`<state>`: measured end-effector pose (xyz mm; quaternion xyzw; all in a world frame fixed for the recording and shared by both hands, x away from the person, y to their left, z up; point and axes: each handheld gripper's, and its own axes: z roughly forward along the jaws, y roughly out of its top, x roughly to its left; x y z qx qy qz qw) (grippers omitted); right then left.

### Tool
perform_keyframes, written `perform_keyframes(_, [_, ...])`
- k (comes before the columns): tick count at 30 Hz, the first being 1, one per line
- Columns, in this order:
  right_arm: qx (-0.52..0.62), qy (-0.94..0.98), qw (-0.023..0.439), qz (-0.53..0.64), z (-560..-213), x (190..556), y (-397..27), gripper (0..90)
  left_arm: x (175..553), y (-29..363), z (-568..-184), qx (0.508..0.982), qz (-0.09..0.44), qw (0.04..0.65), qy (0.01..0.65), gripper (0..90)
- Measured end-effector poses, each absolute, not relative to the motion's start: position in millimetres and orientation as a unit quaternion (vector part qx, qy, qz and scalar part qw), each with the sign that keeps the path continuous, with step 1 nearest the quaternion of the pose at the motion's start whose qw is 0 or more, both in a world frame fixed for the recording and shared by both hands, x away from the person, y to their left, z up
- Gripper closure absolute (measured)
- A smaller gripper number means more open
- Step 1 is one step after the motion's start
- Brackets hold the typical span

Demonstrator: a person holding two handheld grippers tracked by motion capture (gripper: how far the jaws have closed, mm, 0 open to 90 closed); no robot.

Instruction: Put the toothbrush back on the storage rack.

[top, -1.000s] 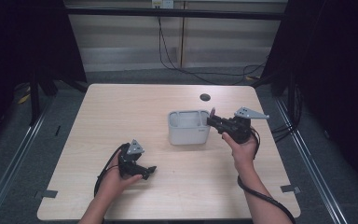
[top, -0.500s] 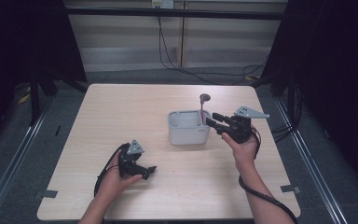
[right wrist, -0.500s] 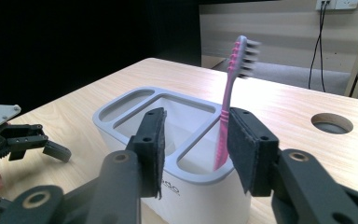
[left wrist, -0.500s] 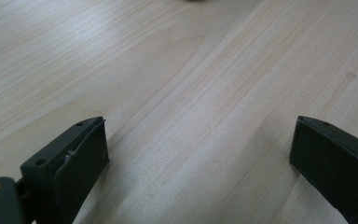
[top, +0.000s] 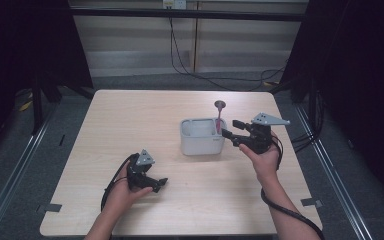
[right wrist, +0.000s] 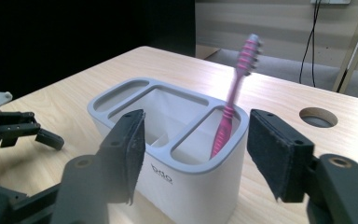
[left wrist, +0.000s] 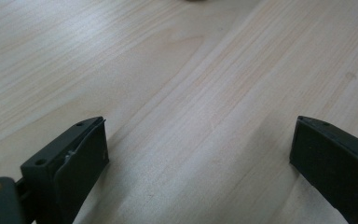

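A pink toothbrush (right wrist: pixel 235 98) stands tilted in the end compartment of a grey-white holder (right wrist: pixel 168 140), and its head looks blurred. In the high view the toothbrush (top: pixel 219 124) rises from the right end of the holder (top: pixel 200 142). My right gripper (top: pixel 228 134) is just right of the holder, open, with nothing between its fingers; in its own view the right gripper (right wrist: pixel 196 135) frames the holder. My left gripper (top: pixel 156 184) rests low near the table's front left, and the left gripper (left wrist: pixel 198 144) is open over bare wood.
A round cable hole (right wrist: pixel 318 116) is cut in the wooden table (top: pixel 130 125) behind the holder. The left gripper (right wrist: pixel 14 128) shows beyond the holder in the right gripper view. Dark curtains and metal rails border the table.
The toothbrush, not visible a second ago, now stands in the holder, free of the right gripper. The right gripper has drawn back slightly. The left gripper has stayed put.
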<state>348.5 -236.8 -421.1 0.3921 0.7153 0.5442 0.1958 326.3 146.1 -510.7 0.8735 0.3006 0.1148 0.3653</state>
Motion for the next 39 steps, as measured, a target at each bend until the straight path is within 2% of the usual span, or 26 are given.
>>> perform_keyframes(4, [0.397, 0.72, 0.183, 0.539, -421, 349, -239, 31.6, 326, 146, -511, 0.873, 0.115, 0.366, 0.301, 3.8])
perform_keyframes(13, [0.397, 0.736, 0.161, 0.525, -420, 347, -243, 29.6, 326, 146, -511, 0.873, 0.115, 0.365, 0.301, 3.8])
perform_keyframes(24, [0.388, 0.746, 0.165, 0.515, -419, 339, -252, 28.4, 326, 146, -511, 0.874, 0.115, 0.365, 0.3, 3.8])
perform_keyframes(39, [0.387, 0.751, 0.159, 0.51, -423, 333, -260, 22.5, 326, 146, -511, 0.874, 0.115, 0.365, 0.3, 3.8])
